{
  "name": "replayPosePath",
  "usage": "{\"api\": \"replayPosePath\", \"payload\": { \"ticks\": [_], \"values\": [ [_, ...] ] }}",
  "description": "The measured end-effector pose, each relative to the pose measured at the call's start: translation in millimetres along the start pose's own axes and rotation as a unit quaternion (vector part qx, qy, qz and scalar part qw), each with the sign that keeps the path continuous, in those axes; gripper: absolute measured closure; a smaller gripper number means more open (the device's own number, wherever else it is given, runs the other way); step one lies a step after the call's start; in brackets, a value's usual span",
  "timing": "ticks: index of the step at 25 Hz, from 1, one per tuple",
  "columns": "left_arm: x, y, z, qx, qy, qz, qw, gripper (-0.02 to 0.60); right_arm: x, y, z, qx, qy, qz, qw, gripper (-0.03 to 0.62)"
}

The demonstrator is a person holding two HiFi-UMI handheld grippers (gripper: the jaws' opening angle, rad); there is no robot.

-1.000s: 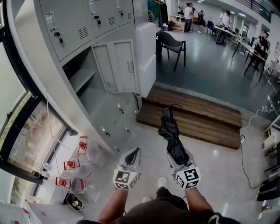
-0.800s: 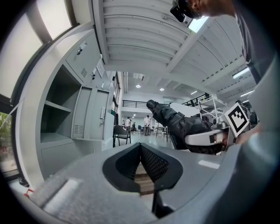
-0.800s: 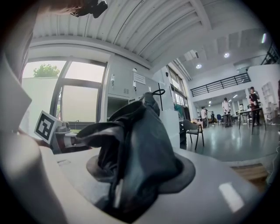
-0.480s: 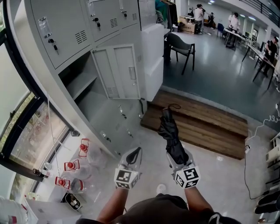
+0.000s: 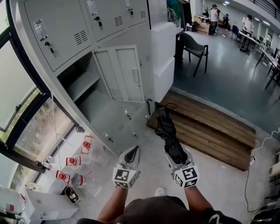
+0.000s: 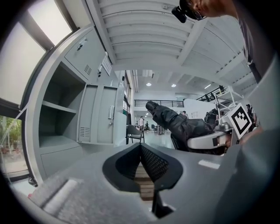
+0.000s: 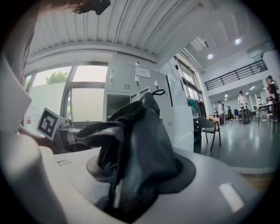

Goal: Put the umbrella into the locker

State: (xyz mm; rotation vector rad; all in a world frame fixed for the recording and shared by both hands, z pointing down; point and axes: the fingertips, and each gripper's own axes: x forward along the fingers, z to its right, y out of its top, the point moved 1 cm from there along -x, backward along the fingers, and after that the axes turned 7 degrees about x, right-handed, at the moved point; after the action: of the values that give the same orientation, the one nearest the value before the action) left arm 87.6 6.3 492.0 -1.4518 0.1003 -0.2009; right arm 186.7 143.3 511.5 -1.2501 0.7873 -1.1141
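A folded black umbrella (image 5: 168, 130) sticks out forward, roughly level, from my right gripper (image 5: 175, 153), which is shut on its lower part. In the right gripper view the umbrella's cloth (image 7: 140, 144) fills the space between the jaws and hides the fingertips. My left gripper (image 5: 134, 152) is beside it on the left, shut, its pads meeting at the tip (image 6: 141, 146) with nothing in them. The open locker (image 5: 83, 85) with its shelf lies ahead to the left. Its grey door (image 5: 124, 74) is swung out.
Grey lockers (image 5: 65, 30) line the left side next to a window. A wooden step platform (image 5: 210, 127) lies ahead on the right, a black chair (image 5: 194, 48) beyond it. Red-topped bottles (image 5: 72, 162) stand on the floor at the left. People (image 5: 214, 13) are far back.
Both grippers have travelled with the umbrella towards the lockers; the open locker and its door now sit nearer and further right in the head view. The grip is unchanged.
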Motion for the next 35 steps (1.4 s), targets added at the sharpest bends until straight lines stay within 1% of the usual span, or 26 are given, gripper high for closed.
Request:
{"api": "replayPosePath", "payload": {
  "ticks": [6,10,14,17,20,23,25,29,33,35],
  "values": [
    [2,-7,-9,-0.009,0.024,-0.01,0.9996,0.575,22,-1,5,0.002,0.029,-0.011,1.0,0.364],
    [0,-12,-28,-0.017,0.053,-0.019,0.9983,0.575,42,-4,5,0.021,0.04,-0.019,0.999,0.364],
    [3,-18,-52,-0.023,0.07,-0.019,0.9971,0.575,68,-4,2,0.02,0.051,-0.024,0.998,0.364],
    [5,-17,-73,-0.016,0.083,-0.004,0.9965,0.576,89,-1,0,0.015,0.053,-0.028,0.998,0.364],
    [8,-16,-98,-0.022,0.094,-0.004,0.9954,0.576,113,7,-4,0.007,0.055,-0.028,0.998,0.364],
    [14,-18,-126,-0.018,0.105,0.001,0.9943,0.575,140,14,-12,0.001,0.064,-0.025,0.998,0.364],
    [17,-19,-143,-0.015,0.109,0.005,0.9939,0.575,158,17,-20,0.005,0.072,-0.022,0.997,0.364],
    [21,-21,-176,-0.021,0.115,0.002,0.9931,0.575,194,23,-38,0.0,0.078,-0.024,0.997,0.364],
    [20,-20,-210,-0.024,0.126,0.012,0.9916,0.575,227,20,-59,-0.011,0.084,-0.037,0.996,0.364],
    [17,-22,-225,-0.03,0.128,0.011,0.9912,0.575,242,17,-71,-0.016,0.087,-0.042,0.995,0.364]
  ]
}}
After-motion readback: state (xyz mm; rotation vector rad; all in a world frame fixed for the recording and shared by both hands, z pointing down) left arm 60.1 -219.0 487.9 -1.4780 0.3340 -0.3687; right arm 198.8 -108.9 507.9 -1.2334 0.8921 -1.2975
